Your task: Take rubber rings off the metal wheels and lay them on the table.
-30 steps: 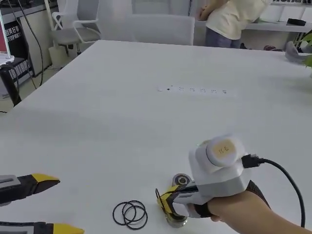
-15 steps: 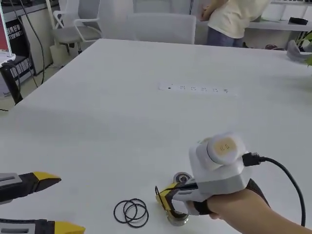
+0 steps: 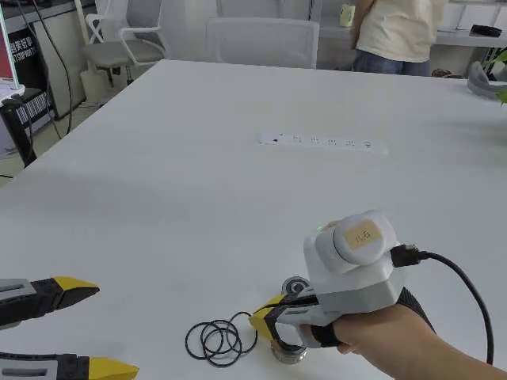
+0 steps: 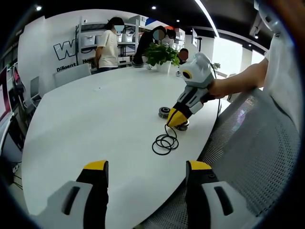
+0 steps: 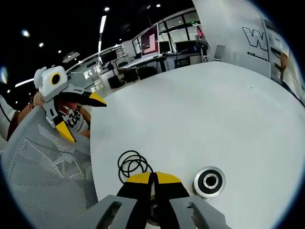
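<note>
White table (image 3: 158, 182) all round, a shared office behind it. My right gripper (image 3: 265, 321) is clamped shut on a thin black rubber ring (image 3: 254, 338), which trails from the yellow tips down onto the loose rings (image 3: 212, 342) lying flat just to its left. A second ago that ring stood up near the tips, beside the wheel. Since then I have swung the gripper left and the ring now leans toward the pile. Under the gripper sits a metal wheel (image 3: 287, 353), mostly hidden by the gripper body, so I cannot tell whether the ring is fully clear of it. A second wheel (image 5: 208, 181) lies flat just beyond, apart from the rings. My left gripper (image 4: 147, 167) has stayed spread wide and empty, well off to the left. In the head view the frame edge cuts off its body. Farther up the table lies a power strip (image 3: 323, 143). Past the far edge are office chairs (image 3: 261, 39) and a person (image 3: 400, 32) cut off at the top of the view.
</note>
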`<state>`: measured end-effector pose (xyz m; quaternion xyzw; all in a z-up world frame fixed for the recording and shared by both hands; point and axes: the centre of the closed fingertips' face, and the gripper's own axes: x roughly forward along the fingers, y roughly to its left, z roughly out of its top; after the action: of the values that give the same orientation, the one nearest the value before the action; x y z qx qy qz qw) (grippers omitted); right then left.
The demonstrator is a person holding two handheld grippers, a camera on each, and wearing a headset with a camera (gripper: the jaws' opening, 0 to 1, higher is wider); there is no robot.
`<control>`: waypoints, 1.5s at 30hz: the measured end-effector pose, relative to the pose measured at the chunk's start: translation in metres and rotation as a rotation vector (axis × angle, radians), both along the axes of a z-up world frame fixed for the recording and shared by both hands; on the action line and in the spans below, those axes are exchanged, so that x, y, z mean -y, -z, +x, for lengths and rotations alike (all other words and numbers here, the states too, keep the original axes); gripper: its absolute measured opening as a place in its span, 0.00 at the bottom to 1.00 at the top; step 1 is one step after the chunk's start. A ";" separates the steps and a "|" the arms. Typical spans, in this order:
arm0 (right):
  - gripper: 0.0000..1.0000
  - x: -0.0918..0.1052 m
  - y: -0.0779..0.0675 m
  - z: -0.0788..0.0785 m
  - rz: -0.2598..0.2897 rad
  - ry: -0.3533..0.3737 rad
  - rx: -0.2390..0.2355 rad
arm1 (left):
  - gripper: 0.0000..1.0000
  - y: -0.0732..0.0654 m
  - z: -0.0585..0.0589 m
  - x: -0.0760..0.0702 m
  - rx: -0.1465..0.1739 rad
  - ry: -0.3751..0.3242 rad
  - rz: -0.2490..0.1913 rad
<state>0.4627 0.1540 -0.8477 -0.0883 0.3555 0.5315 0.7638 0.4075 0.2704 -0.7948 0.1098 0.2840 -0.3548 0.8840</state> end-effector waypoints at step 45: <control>0.17 -0.010 -0.021 -0.014 0.001 -0.110 0.059 | 0.71 0.000 -0.001 0.002 -0.013 0.022 0.003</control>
<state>0.4482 0.1641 -0.8264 -0.1229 0.3271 0.5699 0.7438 0.4066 0.2681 -0.7953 0.1117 0.2890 -0.3647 0.8781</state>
